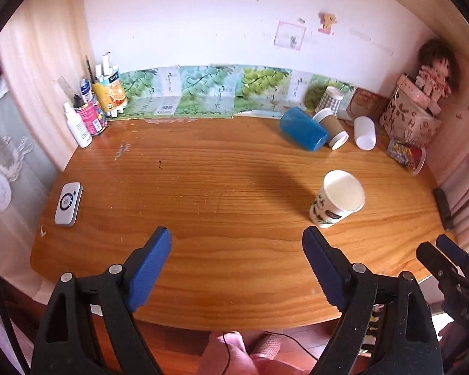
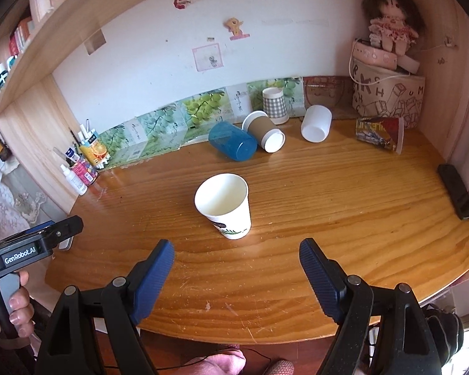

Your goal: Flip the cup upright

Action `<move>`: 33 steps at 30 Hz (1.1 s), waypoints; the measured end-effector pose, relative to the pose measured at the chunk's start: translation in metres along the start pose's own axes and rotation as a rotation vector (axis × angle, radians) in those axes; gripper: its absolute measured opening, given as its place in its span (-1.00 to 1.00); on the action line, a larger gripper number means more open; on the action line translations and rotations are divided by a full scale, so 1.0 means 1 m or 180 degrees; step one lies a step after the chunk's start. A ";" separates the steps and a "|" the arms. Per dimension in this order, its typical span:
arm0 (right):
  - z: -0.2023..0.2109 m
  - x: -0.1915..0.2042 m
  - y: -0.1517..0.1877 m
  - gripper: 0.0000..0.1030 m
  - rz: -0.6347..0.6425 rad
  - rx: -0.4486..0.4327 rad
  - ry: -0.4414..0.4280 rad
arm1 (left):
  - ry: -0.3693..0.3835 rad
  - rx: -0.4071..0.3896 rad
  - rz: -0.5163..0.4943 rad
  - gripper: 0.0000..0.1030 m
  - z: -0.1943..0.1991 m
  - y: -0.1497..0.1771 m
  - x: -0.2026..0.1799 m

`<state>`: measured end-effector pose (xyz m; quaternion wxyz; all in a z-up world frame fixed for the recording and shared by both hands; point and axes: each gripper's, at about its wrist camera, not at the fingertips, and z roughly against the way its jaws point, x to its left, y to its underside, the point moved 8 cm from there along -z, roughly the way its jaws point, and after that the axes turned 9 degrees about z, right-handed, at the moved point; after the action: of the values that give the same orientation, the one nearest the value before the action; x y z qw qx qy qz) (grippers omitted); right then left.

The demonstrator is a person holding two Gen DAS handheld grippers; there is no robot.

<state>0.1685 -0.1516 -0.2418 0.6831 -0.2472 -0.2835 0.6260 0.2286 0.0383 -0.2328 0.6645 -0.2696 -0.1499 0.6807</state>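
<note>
A white paper cup with a leaf print (image 2: 226, 204) stands upright on the wooden table (image 2: 328, 218), mouth up and empty; it also shows in the left wrist view (image 1: 337, 198). My right gripper (image 2: 237, 262) is open and empty, just in front of the cup with a gap between them. My left gripper (image 1: 237, 259) is open and empty over the table's front edge, well to the left of the cup. The right gripper's fingers (image 1: 447, 256) show at the right edge of the left wrist view.
At the back lie a blue cup (image 2: 233, 140), a brown sleeved cup (image 2: 264, 132), a white cup (image 2: 315, 123) and a colourful cup (image 2: 381, 132) on their sides; a checked cup (image 2: 275, 104) stands upright. Bottles (image 1: 87, 115) crowd the back left. A white device (image 1: 68, 203) lies left, a black one (image 2: 456, 190) right.
</note>
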 end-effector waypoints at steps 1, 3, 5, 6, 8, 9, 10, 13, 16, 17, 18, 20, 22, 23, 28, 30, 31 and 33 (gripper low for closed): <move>0.009 -0.001 0.000 0.61 0.0007 -0.0027 -0.0035 | 0.0037 -0.0013 0.0006 0.72 0.007 0.004 -0.006; 0.027 -0.003 0.001 0.61 0.0020 -0.0073 -0.0088 | 0.0099 -0.0006 -0.0016 0.72 0.019 0.012 -0.017; 0.046 -0.006 0.002 0.65 0.0060 -0.0132 -0.0077 | 0.0171 -0.0017 -0.0001 0.72 0.033 0.020 -0.027; 0.053 -0.007 0.003 0.80 0.0080 -0.0156 -0.0068 | 0.0207 -0.0031 0.0018 0.72 0.040 0.023 -0.031; 0.068 -0.010 0.005 1.00 0.0143 -0.0201 -0.0063 | 0.0237 -0.0100 0.0049 0.73 0.053 0.028 -0.038; 0.074 -0.011 0.006 1.00 0.0167 -0.0236 -0.0075 | 0.0224 -0.0158 0.0063 0.74 0.061 0.030 -0.041; 0.080 -0.012 0.007 1.00 0.0180 -0.0264 -0.0083 | 0.0211 -0.0184 0.0070 0.79 0.067 0.032 -0.043; 0.097 -0.016 0.011 1.00 0.0117 -0.0309 -0.0137 | 0.0269 -0.0231 0.0073 0.88 0.086 0.038 -0.051; 0.118 -0.017 0.012 1.00 0.0124 -0.0464 -0.0090 | 0.0243 -0.0423 0.0017 0.88 0.105 0.041 -0.059; 0.124 -0.017 0.012 1.00 0.0135 -0.0504 -0.0068 | 0.0223 -0.0502 -0.0003 0.88 0.111 0.042 -0.062; 0.133 -0.017 0.011 1.00 0.0138 -0.0561 -0.0062 | 0.0199 -0.0587 -0.0021 0.88 0.117 0.042 -0.064; 0.145 -0.017 0.010 1.00 0.0136 -0.0651 -0.0079 | 0.0206 -0.0747 -0.0029 0.88 0.129 0.042 -0.069; 0.158 -0.016 0.009 1.00 0.0132 -0.0765 -0.0096 | 0.0209 -0.0902 -0.0034 0.89 0.139 0.040 -0.072; 0.165 -0.015 0.008 1.00 0.0143 -0.0824 -0.0110 | 0.0207 -0.0974 -0.0036 0.89 0.144 0.038 -0.073; 0.186 -0.015 0.003 1.00 0.0261 -0.1089 -0.0068 | 0.0239 -0.1476 0.0025 0.99 0.176 0.032 -0.076; 0.194 -0.016 0.003 1.00 0.0299 -0.1181 -0.0068 | 0.0274 -0.1632 0.0030 0.99 0.185 0.031 -0.079; 0.196 -0.016 0.002 1.00 0.0318 -0.1212 -0.0060 | 0.0281 -0.1688 0.0039 0.99 0.188 0.031 -0.079; 0.201 -0.018 0.001 1.00 0.0342 -0.1277 0.0004 | 0.0258 -0.1797 0.0057 0.99 0.196 0.029 -0.080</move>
<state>0.0265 -0.1724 -0.0999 0.5860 -0.3935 -0.3884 0.5923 0.0912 -0.0127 -0.0773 0.5624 -0.4723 -0.3044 0.6065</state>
